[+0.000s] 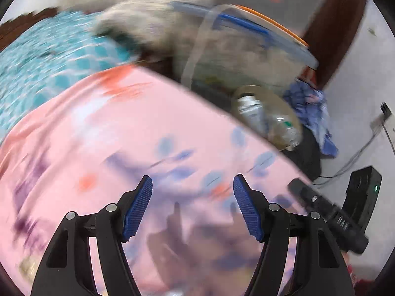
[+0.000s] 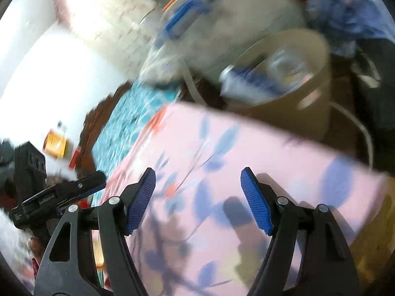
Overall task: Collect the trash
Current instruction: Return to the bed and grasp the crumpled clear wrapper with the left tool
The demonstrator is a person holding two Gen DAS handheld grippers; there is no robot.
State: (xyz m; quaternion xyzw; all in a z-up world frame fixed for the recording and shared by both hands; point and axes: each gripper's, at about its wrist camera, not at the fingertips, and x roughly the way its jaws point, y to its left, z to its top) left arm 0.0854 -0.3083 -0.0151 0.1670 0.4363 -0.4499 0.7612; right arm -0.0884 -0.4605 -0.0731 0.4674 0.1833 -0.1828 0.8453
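Both views are motion-blurred. A tan bin (image 1: pixel 271 113) stands on the floor past the edge of a pink flowered bedsheet (image 1: pixel 123 148); it holds a silver can (image 1: pixel 249 112) and a clear plastic bottle (image 1: pixel 286 125). In the right wrist view the bin (image 2: pixel 296 83) holds a blue and white can (image 2: pixel 249 81) and the bottle (image 2: pixel 286 64). My left gripper (image 1: pixel 192 207) is open and empty above the sheet. My right gripper (image 2: pixel 198 201) is open and empty above the sheet (image 2: pixel 222 172), near the bin.
A clear storage box with blue latch and orange lid (image 1: pixel 246 44) stands behind the bin. A teal patterned cover (image 1: pixel 44 61) lies left. Blue cloth (image 1: pixel 311 108) sits by the wall. The other gripper shows at the view edge (image 1: pixel 328 212) (image 2: pixel 49 197).
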